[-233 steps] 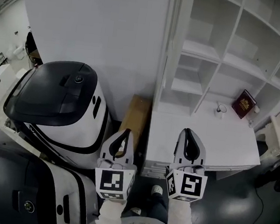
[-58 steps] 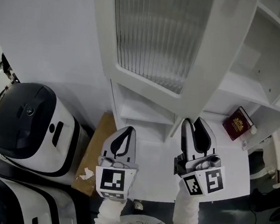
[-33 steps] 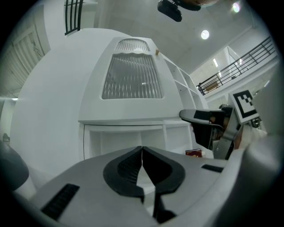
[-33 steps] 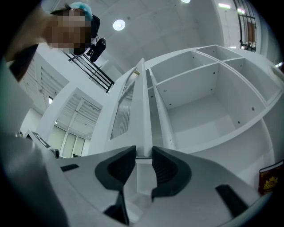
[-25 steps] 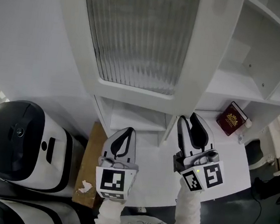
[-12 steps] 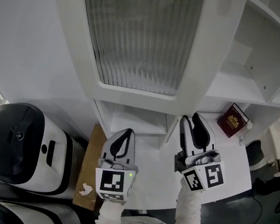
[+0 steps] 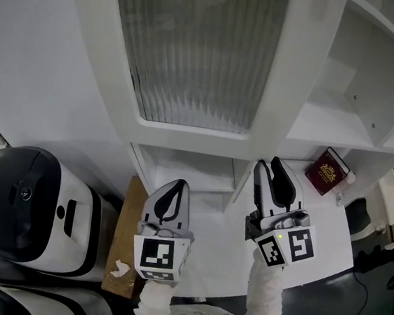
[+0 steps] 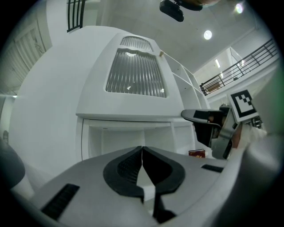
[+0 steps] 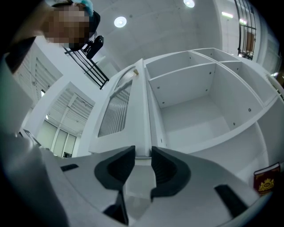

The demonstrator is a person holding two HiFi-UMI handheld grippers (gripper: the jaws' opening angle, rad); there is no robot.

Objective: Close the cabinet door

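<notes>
my right gripper (image 7: 269, 166) pinches the free edge of the cabinet door (image 7: 194, 54) at its lower corner; the edge fills the narrow gap between the jaws in the right gripper view. the ribbed-glass door is swung out from the white cabinet (image 7: 343, 113), standing open in front of me. my left gripper (image 7: 177, 184) has its jaws pressed together with nothing between them, held low beside the right one. a red book (image 7: 326, 171) lies on the counter at right.

Cabinet door (image 7: 194, 54): white frame, grey ribbed pane.
Shelves (image 7: 343, 113): white.
Book (image 7: 327, 171), 3 o'clock: dark red, gold emblem.
Machine (image 7: 19, 200), 8 o'clock: black top, white body.
Left gripper (image 7: 177, 184), right gripper (image 7: 267, 164): grey, black pads (image 8: 128, 166), black-and-white square markers (image 7: 158, 255).
</notes>
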